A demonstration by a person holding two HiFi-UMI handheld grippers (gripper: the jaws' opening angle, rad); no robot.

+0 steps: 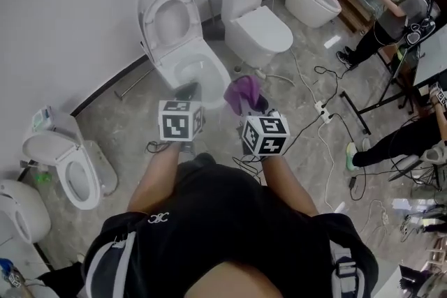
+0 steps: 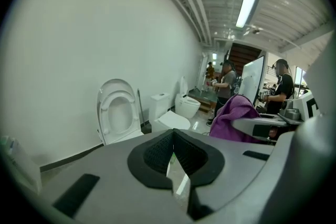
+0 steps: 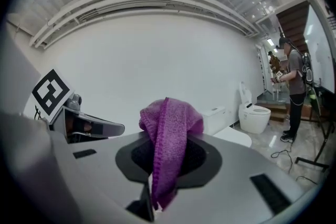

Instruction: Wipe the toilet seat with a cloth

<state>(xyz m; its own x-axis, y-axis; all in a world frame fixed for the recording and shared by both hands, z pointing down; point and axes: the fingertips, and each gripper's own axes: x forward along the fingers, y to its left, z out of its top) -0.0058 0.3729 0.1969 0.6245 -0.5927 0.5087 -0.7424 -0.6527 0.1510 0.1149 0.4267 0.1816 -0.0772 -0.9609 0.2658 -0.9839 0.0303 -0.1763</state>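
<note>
Hanging from the clenched jaws of the right gripper (image 1: 246,105), the purple cloth (image 3: 167,134) is in the air, near the raised toilet seat (image 1: 167,19). The left gripper (image 1: 187,91) has its jaws closed on nothing. Pressing hard on the upright seat could tip it down or pull the cloth free.

The person wears a black short-sleeved shirt (image 1: 223,220) with white sleeve stripes (image 1: 120,263) and a small white emblem (image 1: 158,218). The left tool (image 1: 187,91) and right tool (image 1: 251,105) are grey with black ribbed pads (image 2: 157,152), and each carries a black-and-white marker cube (image 1: 180,121).
</note>
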